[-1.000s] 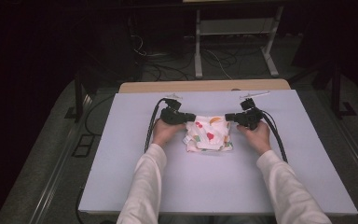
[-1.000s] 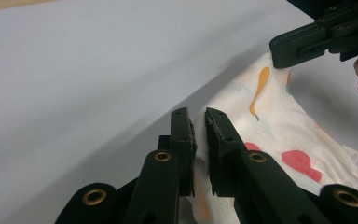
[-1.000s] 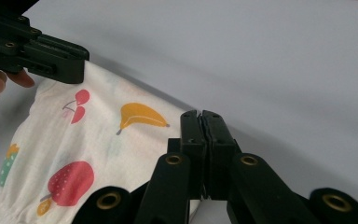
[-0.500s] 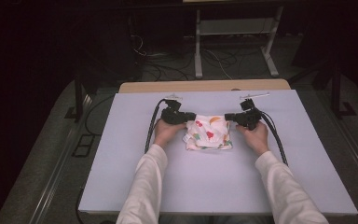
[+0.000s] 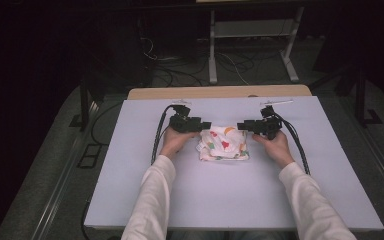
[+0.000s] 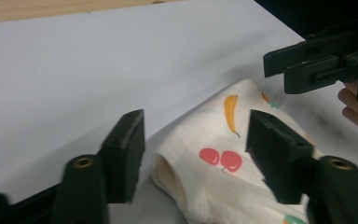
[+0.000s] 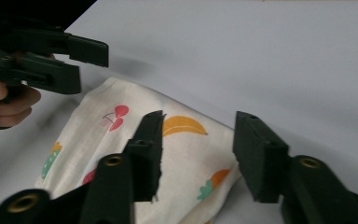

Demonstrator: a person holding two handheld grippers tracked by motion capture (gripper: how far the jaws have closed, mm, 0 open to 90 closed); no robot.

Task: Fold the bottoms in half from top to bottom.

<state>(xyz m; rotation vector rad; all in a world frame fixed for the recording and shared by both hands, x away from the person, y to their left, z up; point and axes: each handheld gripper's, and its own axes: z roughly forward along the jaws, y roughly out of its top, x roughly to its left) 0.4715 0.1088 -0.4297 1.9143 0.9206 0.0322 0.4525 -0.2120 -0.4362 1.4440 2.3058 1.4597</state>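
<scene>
Two grippers are flanking the folded cloth [image 5: 223,144] mid-table: we are holding the left gripper [image 5: 203,125] and right gripper [image 5: 242,126] with jaws just parted, gripping nothing. Pulling away carelessly, we are risking snagging a corner and undoing the fold.

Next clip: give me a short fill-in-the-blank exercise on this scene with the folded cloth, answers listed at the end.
1. The folded cloth lies on a pale ____ table.
2. The red fruit printed on the cloth is a pair of ____.
3. The left tool has its jaws ____, with the cloth's edge between them but not pinched.
4. The right tool stands open over a printed orange ____.

Missing words: blue; cherries; open; banana
</scene>
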